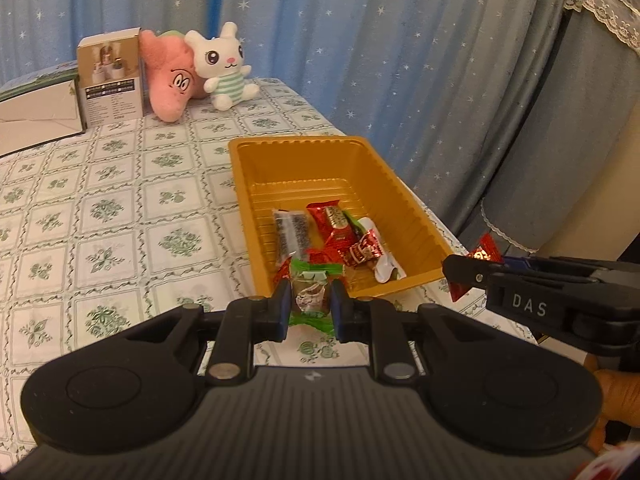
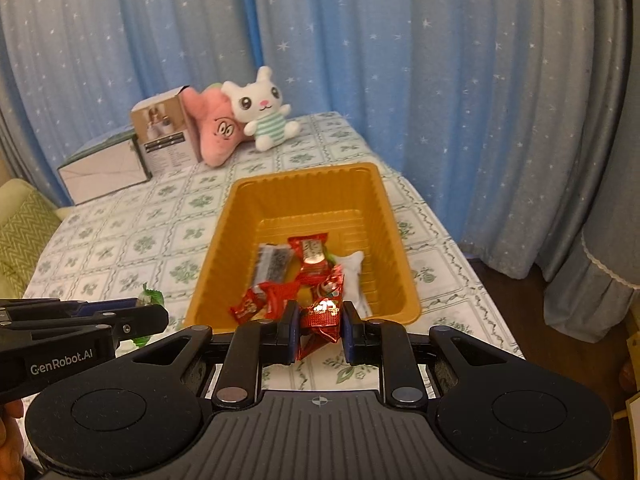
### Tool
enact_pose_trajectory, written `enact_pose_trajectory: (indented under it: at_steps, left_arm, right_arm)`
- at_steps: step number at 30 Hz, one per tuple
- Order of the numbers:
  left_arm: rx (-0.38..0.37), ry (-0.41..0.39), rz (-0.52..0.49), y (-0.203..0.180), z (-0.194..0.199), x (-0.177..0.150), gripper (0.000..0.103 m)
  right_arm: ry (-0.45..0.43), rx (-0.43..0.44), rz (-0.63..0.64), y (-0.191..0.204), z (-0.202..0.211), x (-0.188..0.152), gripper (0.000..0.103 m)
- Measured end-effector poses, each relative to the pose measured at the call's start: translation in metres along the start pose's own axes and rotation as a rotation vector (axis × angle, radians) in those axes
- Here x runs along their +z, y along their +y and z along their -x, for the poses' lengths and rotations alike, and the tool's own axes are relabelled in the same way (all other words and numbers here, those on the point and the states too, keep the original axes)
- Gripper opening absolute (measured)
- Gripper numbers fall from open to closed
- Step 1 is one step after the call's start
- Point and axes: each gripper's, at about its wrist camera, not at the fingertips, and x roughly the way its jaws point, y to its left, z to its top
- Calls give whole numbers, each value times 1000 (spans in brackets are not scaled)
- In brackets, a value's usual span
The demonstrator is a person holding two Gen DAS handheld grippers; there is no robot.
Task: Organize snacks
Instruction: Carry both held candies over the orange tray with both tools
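Star-dotted blue curtains (image 1: 400, 60) are hanging behind the floral tablecloth (image 1: 100, 208). My left gripper (image 1: 310, 300) is pinching a green-wrapped candy (image 1: 313, 294) and my right gripper (image 2: 321, 326) a red foil candy (image 2: 322, 316), both hovering at the gold tray's (image 2: 392, 220) six o'clock rim.

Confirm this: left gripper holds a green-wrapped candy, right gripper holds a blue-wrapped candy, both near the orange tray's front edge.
One detail is wrong: the right gripper holds a red foil-wrapped candy, not a blue one, as the right wrist view shows. The rest stands: the left gripper holds the green-wrapped candy, both near the orange tray's front edge.
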Motion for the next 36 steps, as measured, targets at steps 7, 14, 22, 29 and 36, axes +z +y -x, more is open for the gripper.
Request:
enact_pose_trajectory:
  at_steps: [7, 14, 22, 29, 36]
  left_arm:
    - [-17, 0, -14, -8, -13, 16, 18]
    - [-22, 0, -25, -6, -33, 36, 18]
    - [-23, 24, -26, 3, -67, 57, 18]
    - [-20, 45, -19, 13, -96, 69, 18]
    - [-28, 59, -7, 22, -119, 86, 18]
  right_arm:
    - [-4, 0, -12, -13, -7, 8, 22]
    - [12, 12, 0, -18, -32, 28, 22]
    - [46, 9, 47, -16, -71, 53, 22]
    - [68, 0, 84, -13, -104, 69, 22]
    - [95, 2, 90, -17, -133, 82, 22]
